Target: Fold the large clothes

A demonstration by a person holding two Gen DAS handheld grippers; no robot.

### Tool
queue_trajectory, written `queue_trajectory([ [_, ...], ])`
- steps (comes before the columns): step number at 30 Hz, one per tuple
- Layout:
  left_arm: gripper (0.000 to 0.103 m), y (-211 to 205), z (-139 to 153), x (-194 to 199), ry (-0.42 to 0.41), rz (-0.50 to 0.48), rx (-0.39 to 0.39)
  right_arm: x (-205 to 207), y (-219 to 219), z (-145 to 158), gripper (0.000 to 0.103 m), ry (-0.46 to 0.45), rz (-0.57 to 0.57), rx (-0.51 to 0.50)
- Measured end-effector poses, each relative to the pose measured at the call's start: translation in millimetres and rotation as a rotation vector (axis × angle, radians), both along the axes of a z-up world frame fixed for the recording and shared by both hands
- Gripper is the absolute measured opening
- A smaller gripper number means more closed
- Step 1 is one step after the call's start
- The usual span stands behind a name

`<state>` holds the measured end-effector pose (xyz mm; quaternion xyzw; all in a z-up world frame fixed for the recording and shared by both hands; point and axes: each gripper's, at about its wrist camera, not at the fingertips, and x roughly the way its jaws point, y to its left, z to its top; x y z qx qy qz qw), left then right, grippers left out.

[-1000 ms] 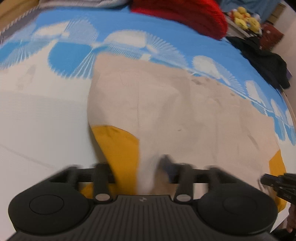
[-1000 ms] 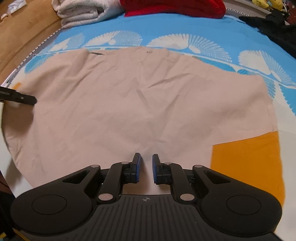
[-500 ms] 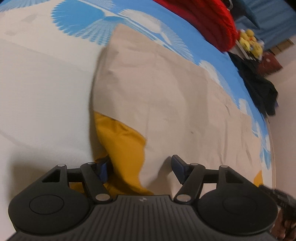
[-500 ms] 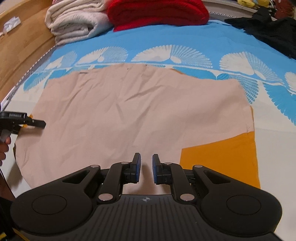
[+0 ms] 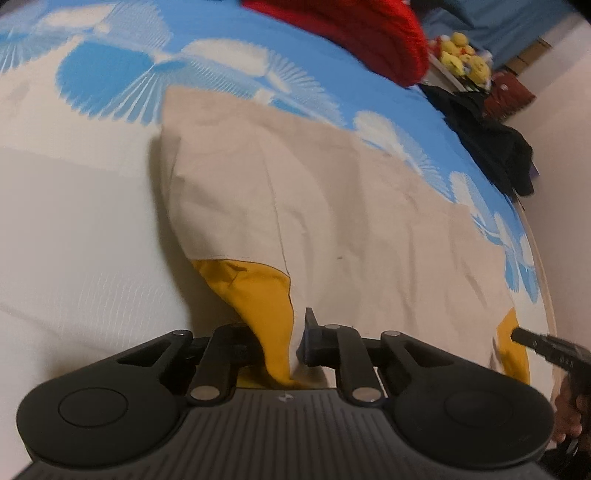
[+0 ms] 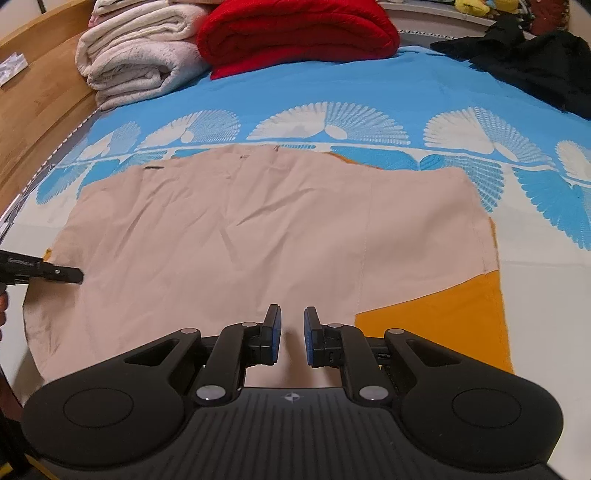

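A large beige cloth (image 6: pixel 258 236) with a mustard-yellow underside (image 6: pixel 443 314) lies spread on the bed. In the left wrist view the beige cloth (image 5: pixel 351 206) has its near corner lifted, showing yellow (image 5: pixel 262 295). My left gripper (image 5: pixel 280 343) is shut on that yellow corner, which runs between the jaws. My right gripper (image 6: pixel 292 339) hovers over the cloth's near edge with its jaws slightly apart and nothing between them. The left gripper's tip (image 6: pixel 62 275) shows at the left in the right wrist view.
The bed has a blue and white fan-pattern sheet (image 6: pixel 332 99). At its head lie folded cream towels (image 6: pixel 140 62) and a red blanket (image 6: pixel 299 33). A black garment (image 6: pixel 528 66) lies at the back right. A wooden bed frame (image 6: pixel 40 96) runs along the left.
My left gripper has closed on the yellow corner, which lay between open jaws before. The right wrist view has pulled back, showing more of the bed's head.
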<state>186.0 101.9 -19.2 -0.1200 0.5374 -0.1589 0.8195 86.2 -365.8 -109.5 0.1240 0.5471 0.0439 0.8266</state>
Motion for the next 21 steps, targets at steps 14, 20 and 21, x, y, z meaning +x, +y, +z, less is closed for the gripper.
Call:
queue_trajectory([
  [14, 0.015, -160.7, 106.9, -59.2, -0.232, -0.227, -0.077, -26.6, -66.0, 50.0, 0.013, -0.18, -0.233, 0.0],
  [20, 0.015, -267.5, 91.3, -84.4, -0.222, -0.301, 0.005, -51.4, -115.6, 62.5, 0.013, -0.223, -0.366, -0.011],
  [21, 0.015, -288.2, 83.2, -89.3, -0.22, -0.323, 0.035, -55.6, -121.7, 63.5, 0.013, -0.227, -0.378, -0.008],
])
